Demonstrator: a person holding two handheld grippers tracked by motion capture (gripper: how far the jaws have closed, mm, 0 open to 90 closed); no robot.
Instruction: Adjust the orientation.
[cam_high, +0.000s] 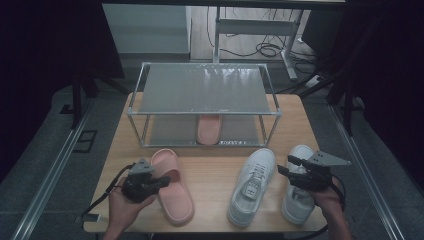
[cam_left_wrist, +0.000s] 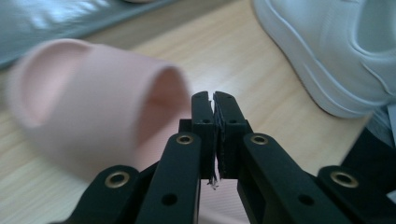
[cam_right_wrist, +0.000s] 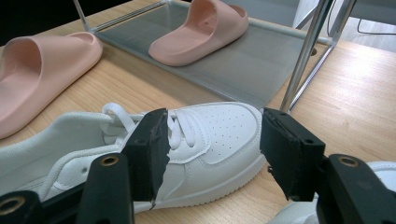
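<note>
Shelving of shoes is underway: left gripper (cam_high: 162, 182), jaws pressed together empty beside the pink slipper (cam_high: 172, 187), must spread to grasp it, while right gripper (cam_high: 285, 166) hovers with jaws spread.

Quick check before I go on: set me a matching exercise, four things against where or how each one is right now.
Things:
1. left gripper
2. right gripper
3. slipper on the table
4. slipper in the rack

States:
A. on the lower shelf
B. jaws open, no shoe between them
C. lying beside the left gripper
D. jaws shut, nothing between them

Pairs: 1-D, 2-B, 3-C, 4-A
</note>
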